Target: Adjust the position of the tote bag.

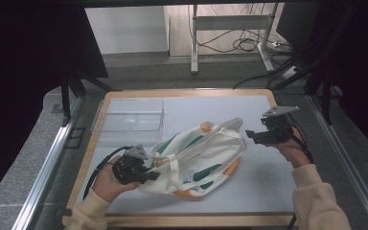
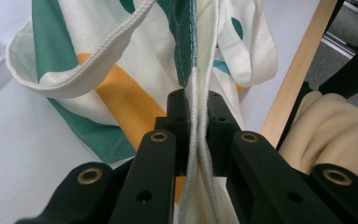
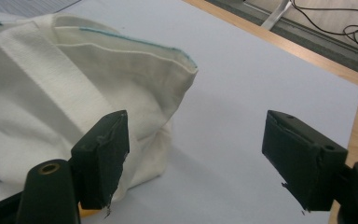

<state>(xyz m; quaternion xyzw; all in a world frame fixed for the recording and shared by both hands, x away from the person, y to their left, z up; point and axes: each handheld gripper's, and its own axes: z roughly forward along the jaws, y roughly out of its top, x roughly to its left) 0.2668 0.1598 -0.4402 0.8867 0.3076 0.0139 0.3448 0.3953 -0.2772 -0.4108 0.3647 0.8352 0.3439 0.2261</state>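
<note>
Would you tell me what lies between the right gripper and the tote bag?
Nothing: in the right gripper view, bare blue-grey mat separates the open right gripper from the tote bag.

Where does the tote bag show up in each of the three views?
High view: the tote bag lies at the middle of the table, its near-left edge in the left gripper.
Left gripper view: its edge runs up between the shut jaws, cloth spread above.
Right gripper view: its corner lies at the left, behind the left jaw of the open right gripper.
Shared landmark: the table's wooden edge.
</note>
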